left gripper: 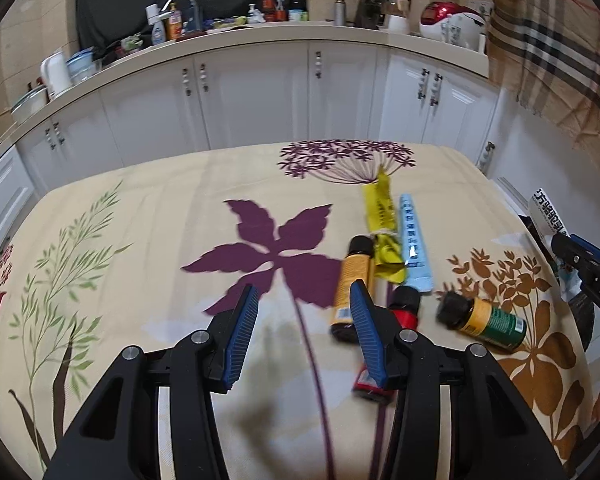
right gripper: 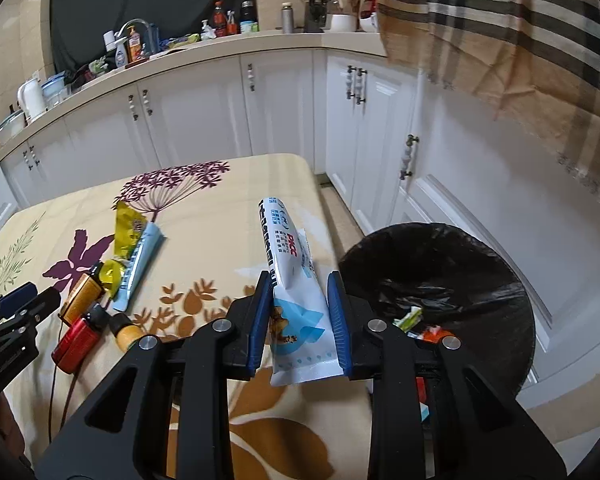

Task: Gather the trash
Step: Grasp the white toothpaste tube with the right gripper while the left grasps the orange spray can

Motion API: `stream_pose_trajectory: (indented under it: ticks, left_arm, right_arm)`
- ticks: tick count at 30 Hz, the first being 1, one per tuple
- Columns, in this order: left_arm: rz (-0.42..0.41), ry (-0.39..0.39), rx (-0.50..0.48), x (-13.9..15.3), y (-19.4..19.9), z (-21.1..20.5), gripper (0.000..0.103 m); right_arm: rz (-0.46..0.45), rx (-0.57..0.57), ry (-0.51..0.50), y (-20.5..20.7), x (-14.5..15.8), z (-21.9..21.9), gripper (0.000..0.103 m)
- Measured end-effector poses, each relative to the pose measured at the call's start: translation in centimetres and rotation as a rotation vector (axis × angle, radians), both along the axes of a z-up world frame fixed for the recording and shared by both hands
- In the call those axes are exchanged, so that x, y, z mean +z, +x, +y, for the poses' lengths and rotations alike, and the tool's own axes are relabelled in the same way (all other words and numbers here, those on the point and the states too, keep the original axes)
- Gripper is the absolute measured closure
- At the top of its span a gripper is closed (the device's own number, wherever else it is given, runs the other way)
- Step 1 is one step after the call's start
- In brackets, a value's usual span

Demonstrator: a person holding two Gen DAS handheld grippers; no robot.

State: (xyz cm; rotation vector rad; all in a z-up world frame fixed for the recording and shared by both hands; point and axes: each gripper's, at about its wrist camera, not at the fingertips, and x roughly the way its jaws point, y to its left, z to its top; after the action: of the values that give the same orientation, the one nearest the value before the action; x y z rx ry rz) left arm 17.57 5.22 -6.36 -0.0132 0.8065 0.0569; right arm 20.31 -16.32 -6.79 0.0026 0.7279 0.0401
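My right gripper [right gripper: 299, 292] is shut on a white and blue snack packet [right gripper: 290, 272], held above the table's right edge beside the black-lined trash bin [right gripper: 440, 256]. The packet [left gripper: 546, 212] and right gripper [left gripper: 568, 252] show at the right of the left wrist view. My left gripper [left gripper: 304, 308] is open and empty above the cloth, just left of a pile: an orange bottle [left gripper: 352, 284], a red bottle [left gripper: 404, 312], a green and yellow bottle [left gripper: 484, 320], a yellow wrapper [left gripper: 382, 224] and a light blue wrapper [left gripper: 414, 240].
The table wears a cream floral cloth [left gripper: 140, 240]. White kitchen cabinets [left gripper: 240, 96] stand behind, with a cluttered counter [left gripper: 220, 32]. A plaid cloth [right gripper: 520, 40] hangs at the upper right. The bin holds some scraps [right gripper: 412, 318].
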Motion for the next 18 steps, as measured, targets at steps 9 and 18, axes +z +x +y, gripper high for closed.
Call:
stream_pose_trajectory:
  ticks: [9, 18]
  left_arm:
    - [0.038, 0.006, -0.052, -0.8, 1.6, -1.0, 0.055]
    - [0.069, -0.001, -0.089, -1.4, 2.6, -1.2, 0.068]
  right_arm:
    - [0.005, -0.023, 0.019, 0.0, -0.6, -1.5, 0.076]
    - [0.005, -0.03, 0.027, 0.0, -0.6, -1.9, 0.076]
